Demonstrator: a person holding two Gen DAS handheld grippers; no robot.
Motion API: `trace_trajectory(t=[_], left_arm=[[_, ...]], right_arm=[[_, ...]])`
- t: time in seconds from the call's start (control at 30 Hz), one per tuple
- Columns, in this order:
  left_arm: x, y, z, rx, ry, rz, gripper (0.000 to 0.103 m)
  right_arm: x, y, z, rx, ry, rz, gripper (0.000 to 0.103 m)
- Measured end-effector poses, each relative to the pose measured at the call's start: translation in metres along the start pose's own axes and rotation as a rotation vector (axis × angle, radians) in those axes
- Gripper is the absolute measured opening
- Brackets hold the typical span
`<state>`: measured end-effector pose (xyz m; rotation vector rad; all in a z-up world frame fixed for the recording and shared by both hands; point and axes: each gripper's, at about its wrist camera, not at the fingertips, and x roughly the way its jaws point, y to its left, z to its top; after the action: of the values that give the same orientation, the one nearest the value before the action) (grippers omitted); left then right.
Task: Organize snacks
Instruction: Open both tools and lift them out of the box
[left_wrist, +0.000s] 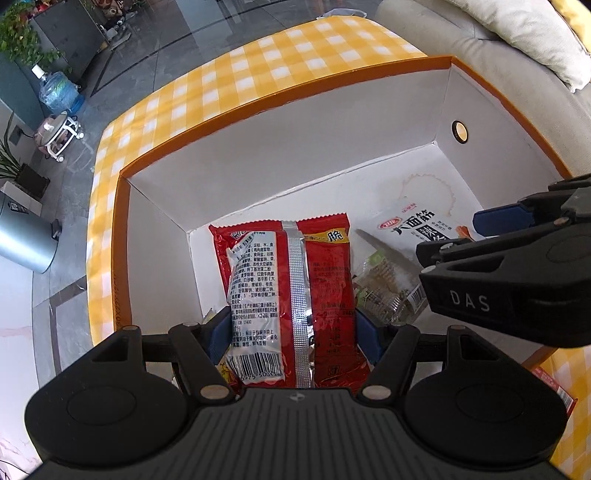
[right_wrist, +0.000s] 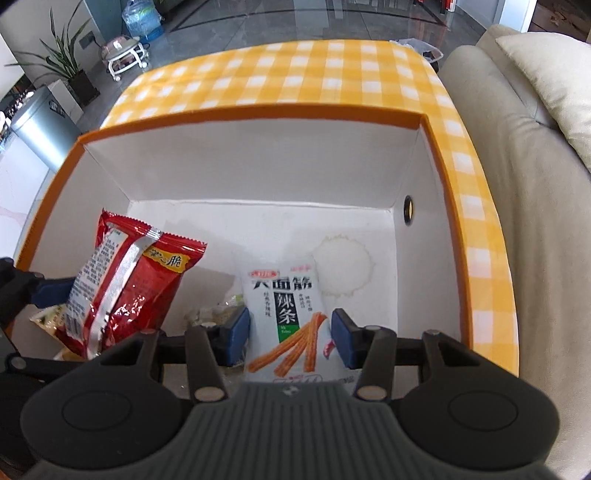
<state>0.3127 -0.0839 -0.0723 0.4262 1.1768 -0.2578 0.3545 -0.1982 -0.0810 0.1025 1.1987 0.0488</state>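
Red snack packet (left_wrist: 291, 295) sits pinched between left gripper (left_wrist: 291, 332) pads, held over the left part of the orange-rimmed box (right_wrist: 258, 110). Right gripper (right_wrist: 290, 336) hangs spread wide above white spicy-strip packet (right_wrist: 291, 314) on the box floor, fingers apart from it; clear wrapped snack (left_wrist: 384, 291) lies between the 2 packets.

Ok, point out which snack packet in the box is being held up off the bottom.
The red packet, pinched in the left gripper and tilted above the floor; the white packet and the clear packet lie flat.
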Motion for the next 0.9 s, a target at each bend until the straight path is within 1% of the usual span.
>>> trace_trajectory(t=[0.03,0.07,0.17,0.27,0.3,0.37,0.4,0.43,0.5,0.73,0.9], left_arm=[[0.001,0.002,0.001,-0.001,0.0,-0.002,0.08],[0.001,0.001,0.001,-0.002,-0.001,-0.003,0.083],[-0.002,0.001,0.001,0.005,-0.009,-0.019,0.084],[-0.006,0.0,-0.001,0.003,-0.018,-0.012,0.086],[-0.009,0.001,-0.002,-0.002,-0.022,-0.01,0.086],[-0.016,0.003,-0.003,-0.013,-0.039,-0.008,0.086],[-0.02,0.004,-0.005,-0.019,-0.05,-0.007,0.086],[-0.024,0.005,-0.006,-0.023,-0.062,-0.007,0.086],[-0.035,0.007,-0.01,-0.027,-0.088,-0.004,0.086],[-0.078,0.016,-0.027,-0.043,-0.189,0.004,0.086],[-0.112,0.022,-0.047,-0.073,-0.268,0.001,0.086]], right_arm=[[0.001,0.0,0.0,0.001,0.002,-0.005,0.047],[0.001,-0.001,-0.001,0.006,0.004,-0.007,0.047],[-0.001,-0.003,-0.003,0.021,0.001,-0.006,0.047],[-0.006,-0.003,-0.004,0.012,-0.005,-0.006,0.05],[-0.009,-0.003,-0.004,0.008,-0.01,-0.008,0.053],[-0.015,-0.003,-0.005,0.008,-0.029,-0.006,0.054],[-0.019,-0.002,-0.004,0.01,-0.038,-0.002,0.056],[-0.023,-0.002,-0.005,0.015,-0.047,0.003,0.062],[-0.034,-0.002,-0.006,0.032,-0.071,-0.001,0.067],[-0.077,0.001,-0.013,0.068,-0.151,0.006,0.072],[-0.11,0.006,-0.028,0.072,-0.213,0.0,0.074]])
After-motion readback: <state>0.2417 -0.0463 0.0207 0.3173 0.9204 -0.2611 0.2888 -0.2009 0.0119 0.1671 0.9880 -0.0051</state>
